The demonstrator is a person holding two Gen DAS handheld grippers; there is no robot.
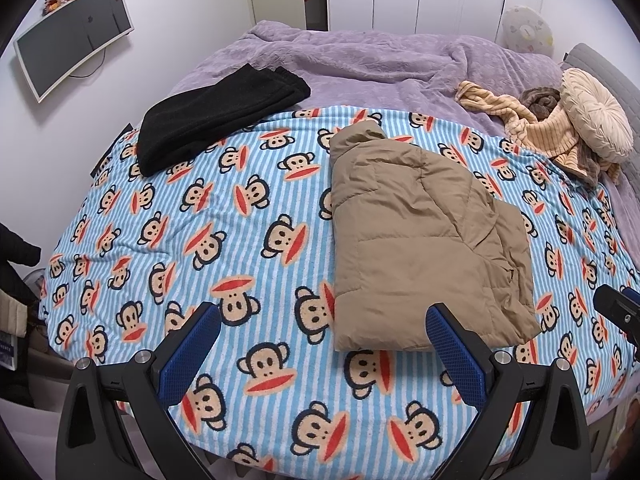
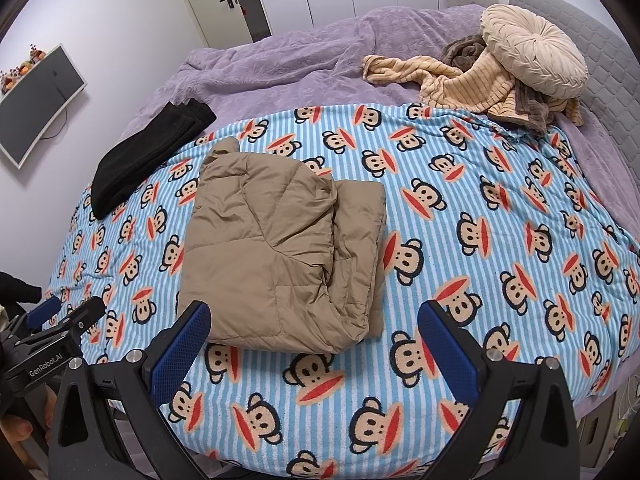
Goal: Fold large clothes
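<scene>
A folded tan puffer jacket (image 1: 424, 236) lies on a monkey-print blanket (image 1: 224, 240); the left gripper (image 1: 324, 334) hovers spread wide, empty.

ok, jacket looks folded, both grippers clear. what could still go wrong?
1. The tan puffer jacket is puffy; its loose right-hand layers could spring open.
2. Both the left hand-held gripper and the right hand-held gripper are open and empty, so nothing pins the fold.
3. The jacket lies near the bed's front edge; a nudge might slide it.

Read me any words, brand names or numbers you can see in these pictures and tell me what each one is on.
"GenRobot.AI": white print on the black body of the left claw, seen at the right camera's lower left.
Printed item at the left camera's left edge: lettering too blurred to read.
Nothing else readable.
</scene>
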